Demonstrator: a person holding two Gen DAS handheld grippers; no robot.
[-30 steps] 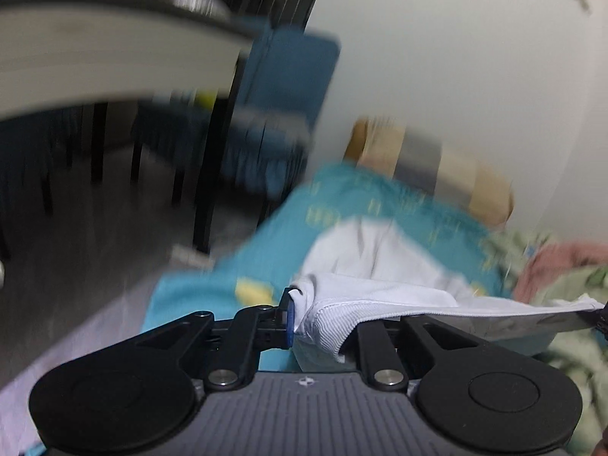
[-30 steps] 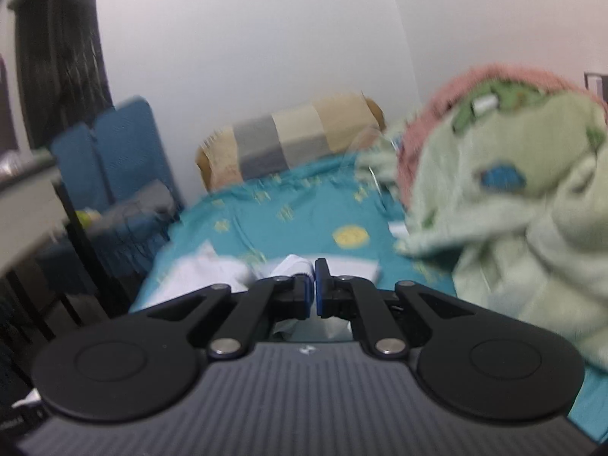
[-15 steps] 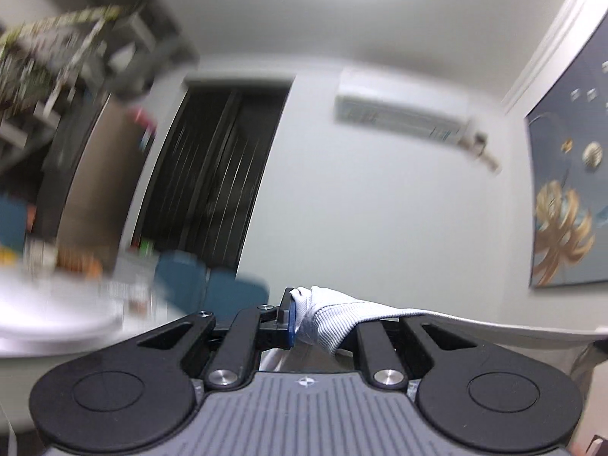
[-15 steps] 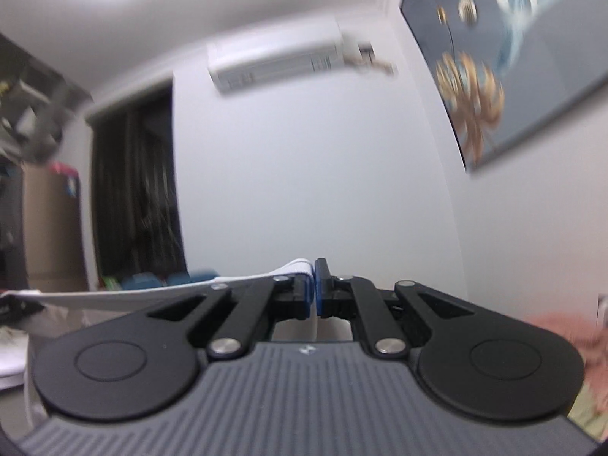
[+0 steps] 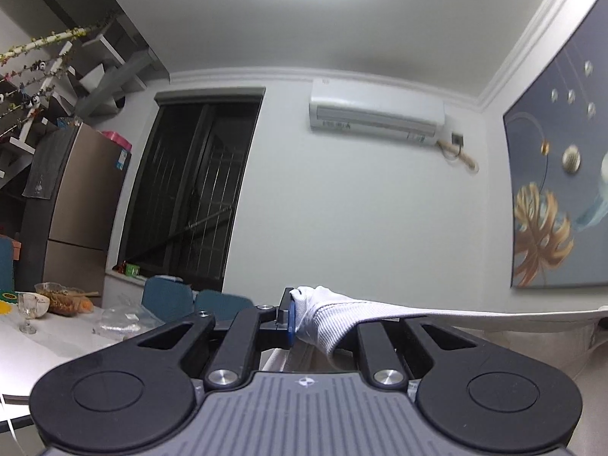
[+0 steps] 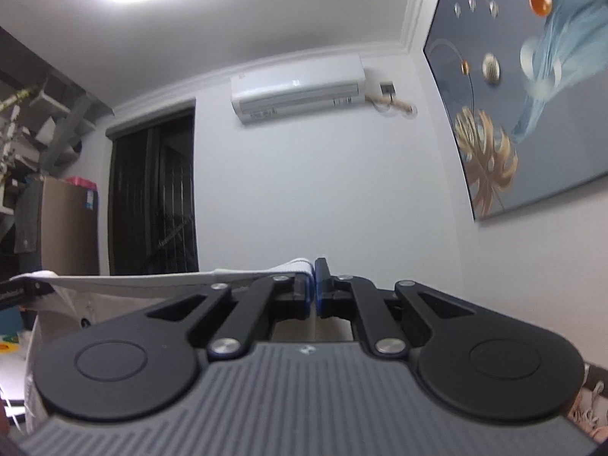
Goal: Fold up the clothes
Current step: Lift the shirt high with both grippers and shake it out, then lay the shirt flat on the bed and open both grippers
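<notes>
Through the left wrist camera: left gripper [image 5: 304, 313] pointed about level at a pale wall, jaws nearly together and clamped on a bunched ribbed hem of the white garment [image 5: 334, 313]. Cloth pinched against the blue pad of the left finger [image 5: 290, 321], draped over the right finger, then stretched taut as a thin band toward the right edge of the frame. More white fabric hanging below, between the linkage arms. Behind: air conditioner [image 5: 376, 117] high on the wall, dark barred window [image 5: 193, 186] to its left, fridge [image 5: 76, 205] further left, cluttered white table [image 5: 45, 345] with a glass and bowls at lower left, two blue chair backs [image 5: 190, 302] just beyond it, large painting [image 5: 558, 197] on the right wall.

Through the right wrist camera: right gripper [image 6: 314, 287] likewise about level, blue pads pressed almost shut on a thin edge of the same white garment [image 6: 152, 281]. Hem poking up just above the left pad, cloth running leftward as a flat taut band to the frame edge, with looser fabric sagging beneath it at lower left. Same air conditioner [image 6: 296, 87], window [image 6: 152, 193] and painting [image 6: 532, 106] beyond.
</notes>
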